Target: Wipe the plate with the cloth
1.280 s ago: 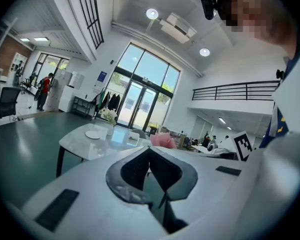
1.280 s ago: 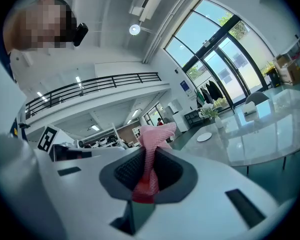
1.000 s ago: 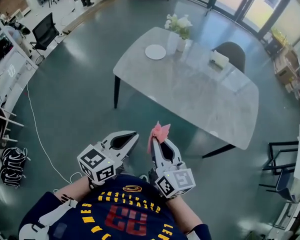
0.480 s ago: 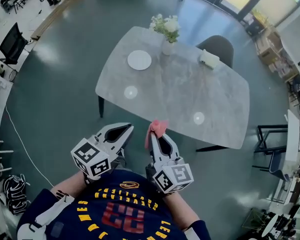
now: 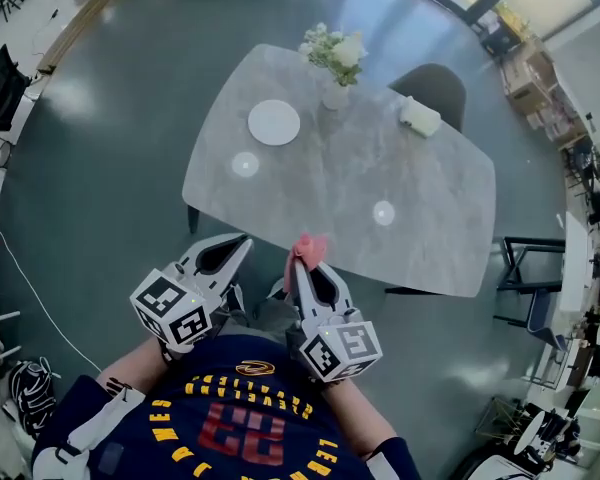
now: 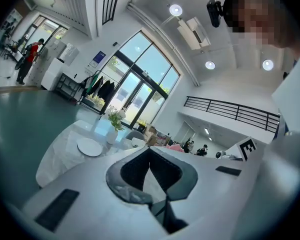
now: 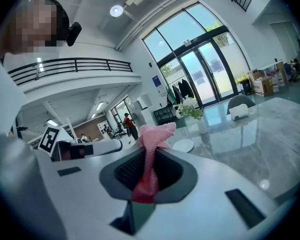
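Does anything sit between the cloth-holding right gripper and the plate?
Nothing visible. Only bare table lies between the right gripper, shut on the cloth, and the plate; the flower vase stands beside the plate, off that line.

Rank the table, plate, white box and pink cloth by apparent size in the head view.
1. table
2. plate
3. white box and pink cloth: these look about alike, and the cloth is nearer the camera, so they are left unranked.
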The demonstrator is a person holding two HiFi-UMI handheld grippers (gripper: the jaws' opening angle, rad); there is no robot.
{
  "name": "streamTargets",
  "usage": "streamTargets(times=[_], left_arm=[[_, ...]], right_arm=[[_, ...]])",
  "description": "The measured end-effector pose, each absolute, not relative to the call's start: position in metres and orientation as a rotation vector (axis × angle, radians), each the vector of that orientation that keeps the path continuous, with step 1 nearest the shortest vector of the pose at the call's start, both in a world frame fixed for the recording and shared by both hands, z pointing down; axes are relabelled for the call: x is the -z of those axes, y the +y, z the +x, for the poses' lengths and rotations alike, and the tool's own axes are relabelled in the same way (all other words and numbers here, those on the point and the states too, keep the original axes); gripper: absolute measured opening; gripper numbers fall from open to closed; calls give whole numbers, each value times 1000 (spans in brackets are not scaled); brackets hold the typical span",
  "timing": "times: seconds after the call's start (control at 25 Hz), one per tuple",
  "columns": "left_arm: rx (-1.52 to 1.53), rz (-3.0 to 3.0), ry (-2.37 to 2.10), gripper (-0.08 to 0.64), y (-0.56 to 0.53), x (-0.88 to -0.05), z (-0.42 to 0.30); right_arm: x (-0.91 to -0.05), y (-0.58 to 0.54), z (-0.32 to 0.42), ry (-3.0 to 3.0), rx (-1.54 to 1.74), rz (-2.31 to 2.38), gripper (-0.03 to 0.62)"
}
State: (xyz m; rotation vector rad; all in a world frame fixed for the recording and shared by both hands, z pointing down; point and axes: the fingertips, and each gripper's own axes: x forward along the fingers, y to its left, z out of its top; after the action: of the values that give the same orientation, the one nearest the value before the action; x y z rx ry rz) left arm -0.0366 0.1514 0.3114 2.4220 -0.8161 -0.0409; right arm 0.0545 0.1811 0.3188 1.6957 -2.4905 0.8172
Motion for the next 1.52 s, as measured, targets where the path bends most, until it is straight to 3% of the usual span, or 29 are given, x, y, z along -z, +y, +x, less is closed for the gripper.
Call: streamTargets(times=[0.96,1.28,1.52], left_arm=[[-314,2301,-1111,3,-37,-385,-37],[-409,2140,-1057,5,-114,-480,-62],[-561,1940,-978,78,-159,-572,-60]], right_arm=[[-428,-43,77,-2450,-1114,1433,41],[-478,-116,69,-2307,-1085,1489,40],[-509,-167,61,-2198,-1002,1510,40]])
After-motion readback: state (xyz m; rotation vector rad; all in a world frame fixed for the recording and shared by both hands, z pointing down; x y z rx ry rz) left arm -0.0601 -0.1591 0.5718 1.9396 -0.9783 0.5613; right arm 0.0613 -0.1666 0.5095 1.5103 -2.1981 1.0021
